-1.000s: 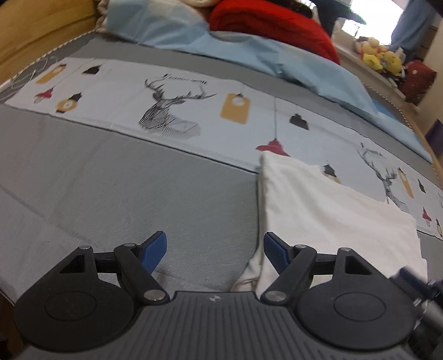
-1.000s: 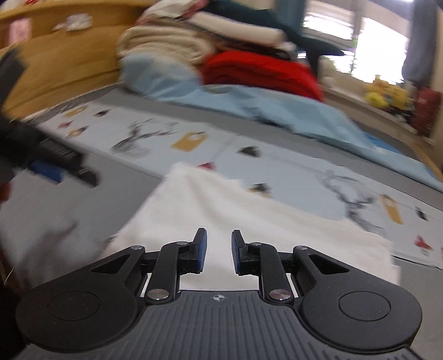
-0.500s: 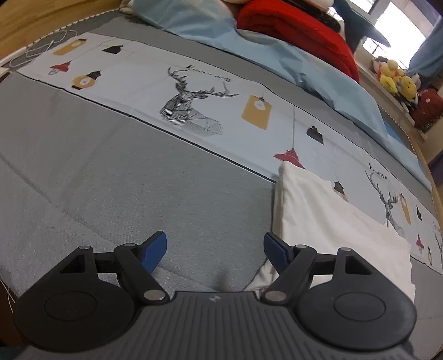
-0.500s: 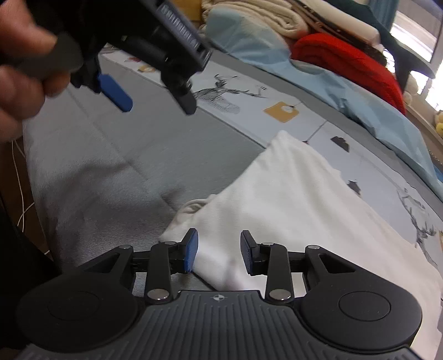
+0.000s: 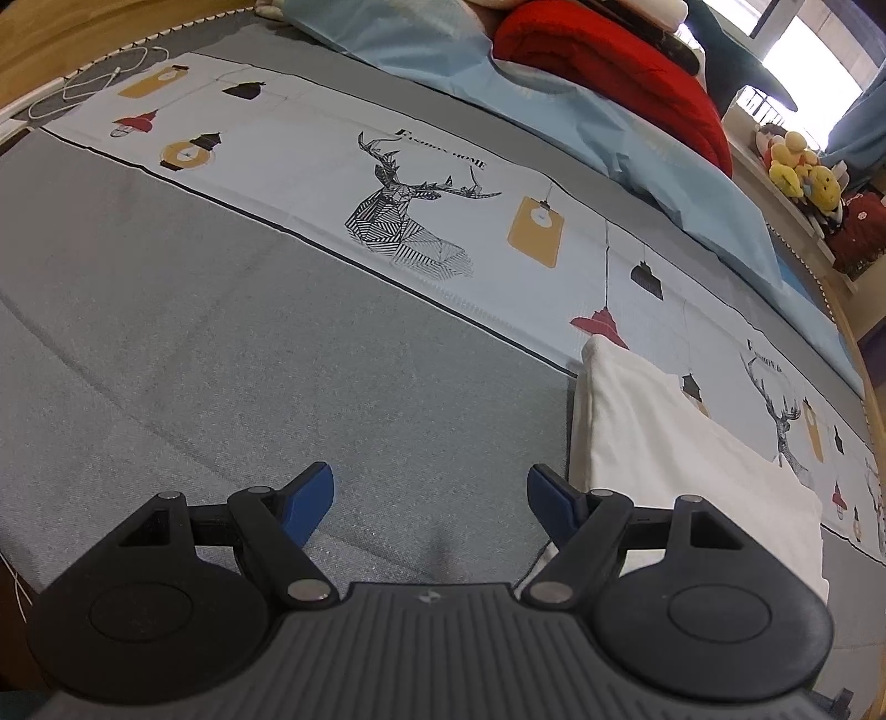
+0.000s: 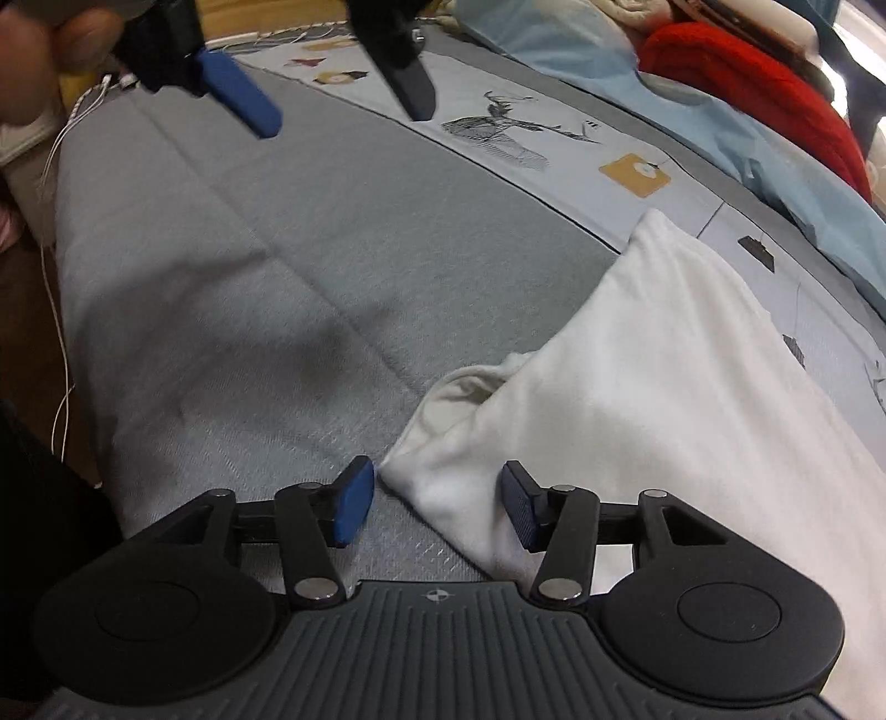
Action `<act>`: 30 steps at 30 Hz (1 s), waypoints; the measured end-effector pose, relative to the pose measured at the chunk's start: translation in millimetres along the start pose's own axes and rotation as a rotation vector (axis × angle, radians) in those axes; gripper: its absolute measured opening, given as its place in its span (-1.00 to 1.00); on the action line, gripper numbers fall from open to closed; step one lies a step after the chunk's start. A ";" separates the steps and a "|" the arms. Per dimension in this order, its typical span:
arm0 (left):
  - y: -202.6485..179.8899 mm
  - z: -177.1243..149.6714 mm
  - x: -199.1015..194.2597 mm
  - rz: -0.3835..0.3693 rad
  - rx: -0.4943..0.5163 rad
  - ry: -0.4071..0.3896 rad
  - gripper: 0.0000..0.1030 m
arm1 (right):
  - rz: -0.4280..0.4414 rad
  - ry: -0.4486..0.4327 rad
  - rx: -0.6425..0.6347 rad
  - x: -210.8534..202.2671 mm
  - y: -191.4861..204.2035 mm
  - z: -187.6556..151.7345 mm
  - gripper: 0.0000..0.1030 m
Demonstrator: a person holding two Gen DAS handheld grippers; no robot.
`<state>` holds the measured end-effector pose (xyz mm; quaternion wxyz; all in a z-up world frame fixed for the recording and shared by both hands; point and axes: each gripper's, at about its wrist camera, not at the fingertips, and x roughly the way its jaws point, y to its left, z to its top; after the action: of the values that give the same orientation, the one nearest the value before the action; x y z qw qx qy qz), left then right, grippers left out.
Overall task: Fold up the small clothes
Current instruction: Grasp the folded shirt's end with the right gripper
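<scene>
A folded white garment (image 6: 653, 365) lies on the grey bedspread (image 6: 266, 266); its left edge also shows in the left wrist view as the white garment (image 5: 653, 437). My right gripper (image 6: 437, 501) hovers low over the garment's near left corner, its jaws opening, and the corner lies between the blue pads without being pressed. My left gripper (image 5: 431, 501) is open over bare grey cloth just left of the garment, with nothing between its fingers. In the right wrist view the left gripper (image 6: 343, 94) hangs high at the top left, held by a hand (image 6: 50, 50).
A pale printed band with deer and lamps (image 5: 410, 221) crosses the bed. Beyond it lie a light blue sheet (image 5: 609, 116), a red blanket (image 5: 620, 66) and soft toys (image 5: 803, 171). A white cable (image 5: 99, 83) trails at the far left edge; wooden frame beyond.
My right gripper sank toward the garment's near corner while its jaws spread from nearly shut to wide. The left gripper drifted left, off the garment, and stayed open.
</scene>
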<state>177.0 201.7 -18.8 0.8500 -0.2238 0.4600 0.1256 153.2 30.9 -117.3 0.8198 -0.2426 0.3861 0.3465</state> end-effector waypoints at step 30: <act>-25.0 8.9 60.1 -0.325 -0.143 0.288 0.68 | 0.073 -0.228 0.292 -52.2 -53.4 12.9 -0.81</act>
<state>226.7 184.9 -58.3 0.7664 -0.3705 0.5245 -0.0141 175.4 -14.7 -61.0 0.8717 -0.0661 0.3453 0.3414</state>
